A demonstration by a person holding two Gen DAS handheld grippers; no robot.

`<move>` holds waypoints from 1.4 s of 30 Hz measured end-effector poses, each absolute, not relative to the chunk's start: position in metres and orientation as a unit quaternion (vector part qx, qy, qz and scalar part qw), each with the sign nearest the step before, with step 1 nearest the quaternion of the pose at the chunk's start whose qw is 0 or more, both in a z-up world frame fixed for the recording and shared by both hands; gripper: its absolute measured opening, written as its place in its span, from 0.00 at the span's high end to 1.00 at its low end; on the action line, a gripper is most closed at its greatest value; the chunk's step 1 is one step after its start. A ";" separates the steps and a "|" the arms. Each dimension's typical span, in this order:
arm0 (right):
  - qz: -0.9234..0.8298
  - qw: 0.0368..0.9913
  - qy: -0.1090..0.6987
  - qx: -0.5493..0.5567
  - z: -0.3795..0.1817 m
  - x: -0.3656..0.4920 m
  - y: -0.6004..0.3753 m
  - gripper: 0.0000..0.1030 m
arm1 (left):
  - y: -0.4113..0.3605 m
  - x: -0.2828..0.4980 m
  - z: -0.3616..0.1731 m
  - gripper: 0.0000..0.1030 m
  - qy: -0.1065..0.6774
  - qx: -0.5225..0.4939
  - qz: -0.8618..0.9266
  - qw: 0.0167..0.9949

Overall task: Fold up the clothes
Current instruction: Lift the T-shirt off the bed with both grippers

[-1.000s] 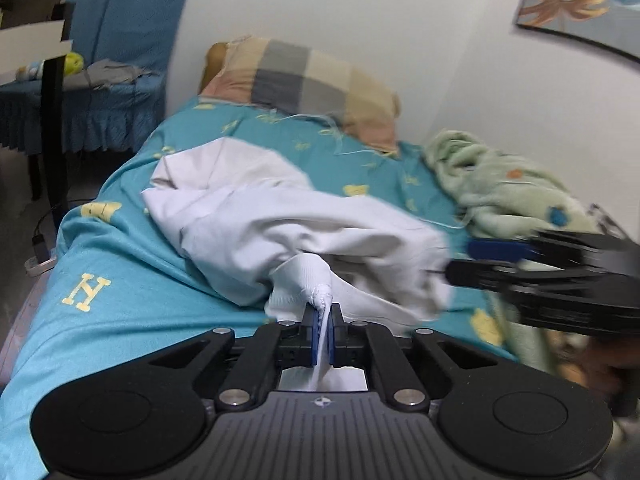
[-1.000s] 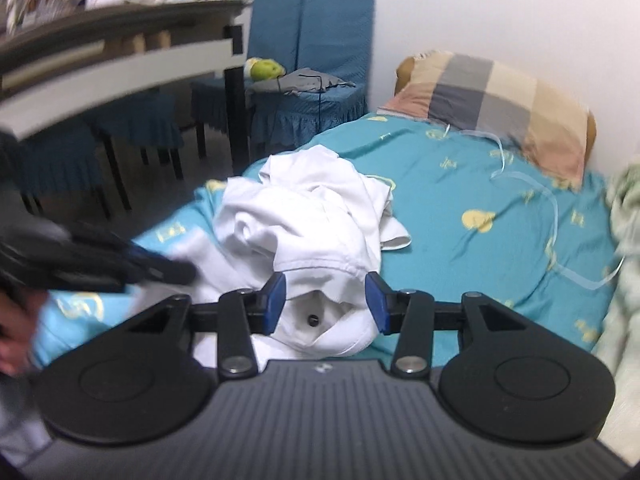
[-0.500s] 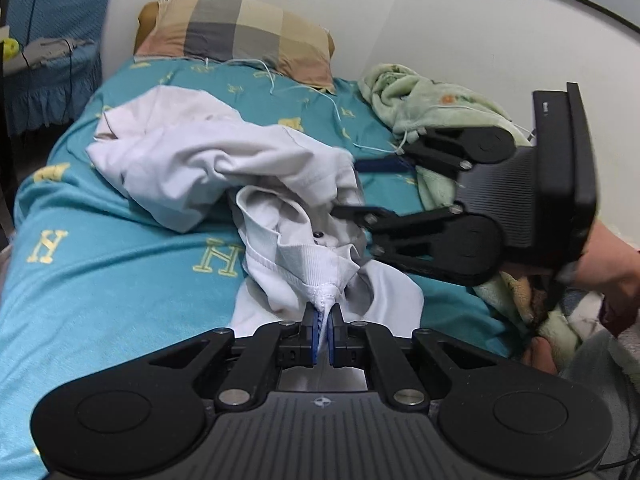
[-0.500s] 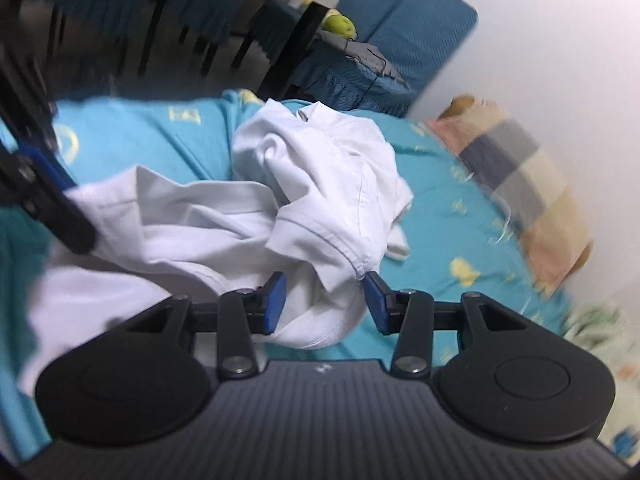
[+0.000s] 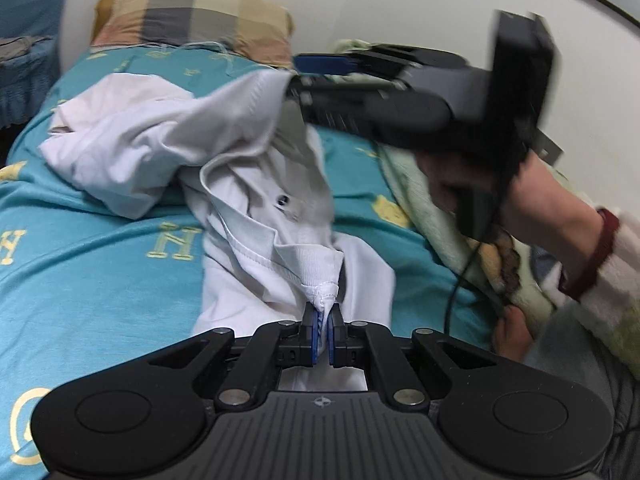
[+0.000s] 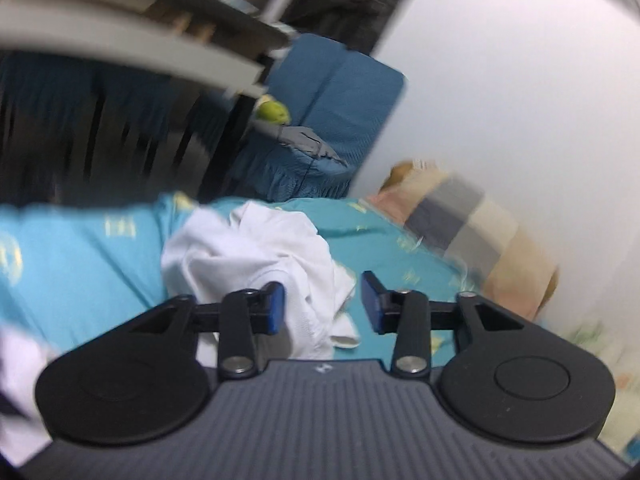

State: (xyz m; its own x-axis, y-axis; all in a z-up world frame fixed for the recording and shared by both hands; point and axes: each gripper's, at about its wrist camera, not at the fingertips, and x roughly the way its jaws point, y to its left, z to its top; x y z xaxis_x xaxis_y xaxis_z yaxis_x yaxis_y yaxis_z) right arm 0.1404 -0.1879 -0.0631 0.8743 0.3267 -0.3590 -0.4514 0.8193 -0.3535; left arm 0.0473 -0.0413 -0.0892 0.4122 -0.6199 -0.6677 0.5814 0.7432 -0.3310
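Observation:
A crumpled white polo shirt (image 5: 168, 140) with a dark button lies on the teal bedsheet (image 5: 80, 248). My left gripper (image 5: 323, 320) is shut on a ribbed corner of the shirt near the camera. My right gripper (image 5: 296, 76) is seen from the side in the left wrist view, raised at the shirt's far fold, which lifts up to its fingers. In the blurred right wrist view the right gripper (image 6: 322, 305) is open, with shirt cloth (image 6: 256, 248) lying between and beyond its pads.
A checked pillow (image 5: 192, 16) lies at the head of the bed by the white wall. A pale green blanket (image 5: 432, 200) is bunched along the right side. A blue-covered chair (image 6: 320, 120) and a table stand beyond the bed's left side.
The right gripper has moved up and toward the pillow end, with the shirt's fold rising at its fingers. The left gripper keeps its hold on the ribbed corner.

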 end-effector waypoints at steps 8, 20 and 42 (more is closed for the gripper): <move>0.208 0.951 0.229 0.019 -0.067 0.172 -0.245 0.95 | -0.041 0.043 -0.087 0.94 0.407 -0.024 -0.363 0.838; 0.236 0.941 0.222 0.103 -0.050 0.156 -0.251 0.95 | -0.032 0.065 -0.092 0.54 0.423 -0.093 -0.301 0.850; 0.175 0.942 0.216 0.190 -0.058 0.144 -0.288 0.95 | -0.033 0.059 -0.079 0.91 0.369 -0.126 -0.277 0.878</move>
State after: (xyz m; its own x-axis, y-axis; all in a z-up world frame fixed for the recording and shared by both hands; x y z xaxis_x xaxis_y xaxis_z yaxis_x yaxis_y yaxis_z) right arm 0.1444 -0.2878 -0.0577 0.8453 0.4111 -0.3413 -0.2470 0.8671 0.4326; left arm 0.0594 -0.0326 -0.0790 0.5740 -0.5798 -0.5782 0.3931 0.8145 -0.4266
